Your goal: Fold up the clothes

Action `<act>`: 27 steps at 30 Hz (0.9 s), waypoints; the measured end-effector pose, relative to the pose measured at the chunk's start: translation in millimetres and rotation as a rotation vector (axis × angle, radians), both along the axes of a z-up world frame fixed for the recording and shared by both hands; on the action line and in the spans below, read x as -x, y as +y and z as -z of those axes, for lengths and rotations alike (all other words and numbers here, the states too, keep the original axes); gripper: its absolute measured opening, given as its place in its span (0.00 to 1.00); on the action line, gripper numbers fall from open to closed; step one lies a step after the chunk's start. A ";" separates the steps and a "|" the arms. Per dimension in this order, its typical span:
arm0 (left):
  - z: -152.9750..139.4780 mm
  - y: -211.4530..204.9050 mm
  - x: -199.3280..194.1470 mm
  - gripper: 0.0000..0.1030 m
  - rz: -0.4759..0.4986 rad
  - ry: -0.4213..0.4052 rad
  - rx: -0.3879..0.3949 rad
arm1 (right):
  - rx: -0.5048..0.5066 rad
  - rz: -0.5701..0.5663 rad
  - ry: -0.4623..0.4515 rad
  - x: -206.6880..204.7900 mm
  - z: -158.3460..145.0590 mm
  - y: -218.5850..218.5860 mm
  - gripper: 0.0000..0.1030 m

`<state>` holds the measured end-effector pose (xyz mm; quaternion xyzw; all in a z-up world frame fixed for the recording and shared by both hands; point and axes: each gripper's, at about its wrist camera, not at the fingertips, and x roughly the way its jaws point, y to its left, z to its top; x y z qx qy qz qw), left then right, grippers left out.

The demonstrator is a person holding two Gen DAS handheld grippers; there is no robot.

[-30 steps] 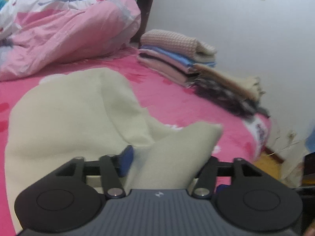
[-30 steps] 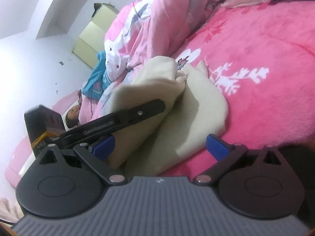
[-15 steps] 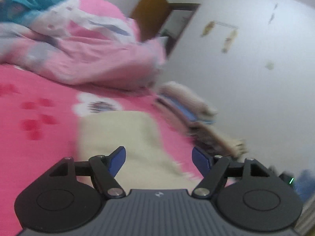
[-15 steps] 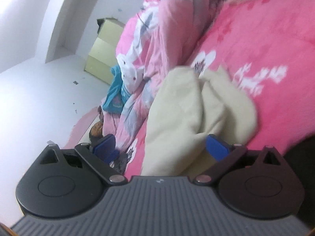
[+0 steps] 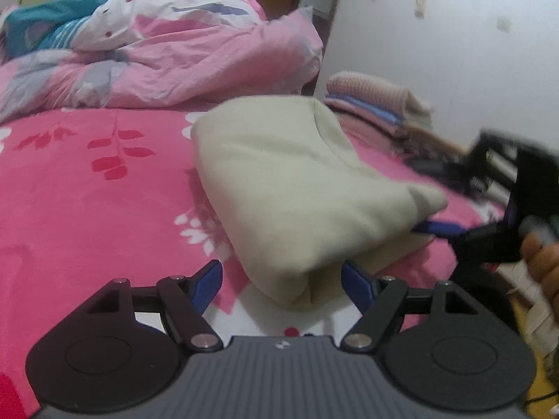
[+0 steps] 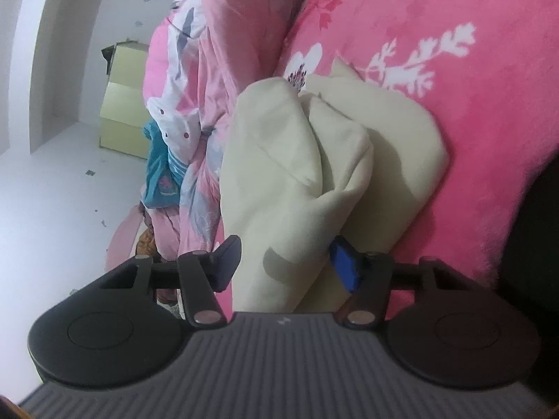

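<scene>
While your right gripper (image 6: 284, 263) straddles the soft cream folded garment (image 5: 297, 181) on the pink floral bedspread (image 5: 87, 192), jaws spread, keep your left gripper (image 5: 281, 281), also spread, low to square its near edge.

The folded garment (image 5: 297, 188) lies on the bed (image 5: 87, 209) at the centre of the left wrist view, its near end just ahead of the left tool (image 5: 281, 281), between the spread fingers. Behind it at 11 o'clock a heaped quilt (image 5: 174, 56) rests on the bed, and at 2 o'clock a stack of folded clothes (image 5: 377, 104) sits against the wall. At 3 o'clock the right tool (image 5: 436, 227) meets the garment's far corner.
</scene>
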<state>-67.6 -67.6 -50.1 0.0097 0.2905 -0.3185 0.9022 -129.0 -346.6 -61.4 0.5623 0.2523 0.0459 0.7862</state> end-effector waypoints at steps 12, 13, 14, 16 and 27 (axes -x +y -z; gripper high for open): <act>3.5 -23.1 -10.9 0.72 -0.102 -0.078 -0.129 | 0.141 0.011 -0.072 -32.9 -13.3 5.0 0.15; 2.5 -24.5 -9.0 0.72 -0.113 -0.085 -0.146 | 0.136 0.015 -0.071 -31.0 -10.8 2.4 0.15; 1.9 -25.4 -7.2 0.72 -0.125 -0.086 -0.157 | 0.126 0.020 -0.063 -28.8 -6.2 -0.4 0.14; 2.3 -25.6 -4.7 0.71 -0.147 -0.072 -0.167 | 0.107 0.030 -0.048 -24.5 2.9 -6.1 0.14; 3.8 -25.1 -6.0 0.72 -0.168 0.026 -0.178 | 0.135 0.037 -0.048 -11.9 18.5 -25.9 0.13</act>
